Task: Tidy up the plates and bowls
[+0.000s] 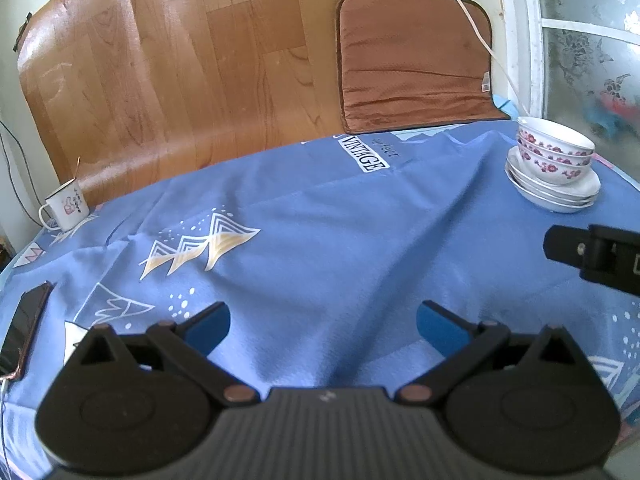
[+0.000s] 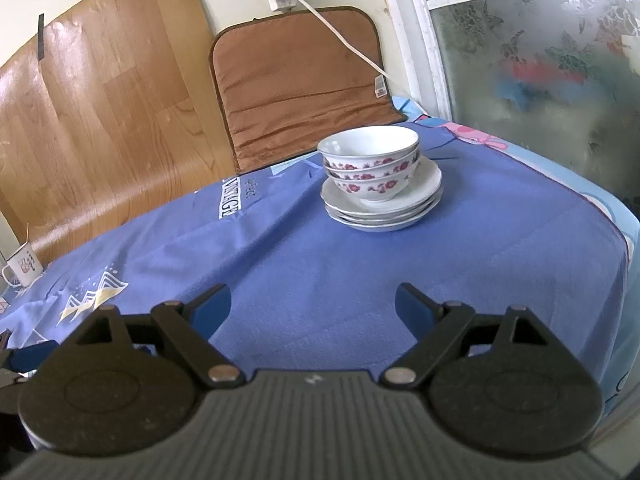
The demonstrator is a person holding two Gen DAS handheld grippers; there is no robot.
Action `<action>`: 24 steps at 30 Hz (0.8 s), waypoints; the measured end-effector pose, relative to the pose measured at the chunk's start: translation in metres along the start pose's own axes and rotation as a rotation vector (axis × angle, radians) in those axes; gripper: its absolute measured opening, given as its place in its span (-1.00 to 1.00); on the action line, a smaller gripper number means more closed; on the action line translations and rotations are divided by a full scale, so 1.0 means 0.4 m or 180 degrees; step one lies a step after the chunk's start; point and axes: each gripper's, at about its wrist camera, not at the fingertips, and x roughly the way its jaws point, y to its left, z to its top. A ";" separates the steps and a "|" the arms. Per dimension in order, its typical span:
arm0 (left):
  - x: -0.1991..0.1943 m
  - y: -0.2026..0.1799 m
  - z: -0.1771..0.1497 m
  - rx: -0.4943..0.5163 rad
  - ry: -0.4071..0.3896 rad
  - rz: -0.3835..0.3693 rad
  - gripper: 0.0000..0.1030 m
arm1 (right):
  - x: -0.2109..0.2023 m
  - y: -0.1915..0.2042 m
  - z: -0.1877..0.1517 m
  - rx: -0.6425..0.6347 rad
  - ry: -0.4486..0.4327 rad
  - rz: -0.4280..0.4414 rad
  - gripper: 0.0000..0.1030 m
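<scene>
Both claws, left claw and right claw, hanging spread, empty; risking toppling nested bowls off plates if nudged.

Three white porcelain bowls with red floral bands, nested one inside another. Under them, a stack of white shallow plates, three or four by the rims, exact count hard to tell. One white enamel mug with a printed motif. One dark flat phone. One brown padded cushion. Two black two-finger grippers, blue-padded.
</scene>
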 end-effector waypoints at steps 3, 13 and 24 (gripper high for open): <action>-0.002 -0.001 -0.002 0.0002 0.0002 -0.0030 1.00 | 0.000 0.000 -0.002 0.0003 0.0001 0.0009 0.77; -0.003 -0.005 -0.007 0.0003 0.0026 -0.0091 1.00 | -0.006 0.001 -0.008 0.0010 -0.0033 0.0004 0.77; -0.004 -0.013 -0.008 0.0029 0.0050 -0.0097 1.00 | -0.006 0.000 -0.010 0.0030 -0.0015 -0.0005 0.77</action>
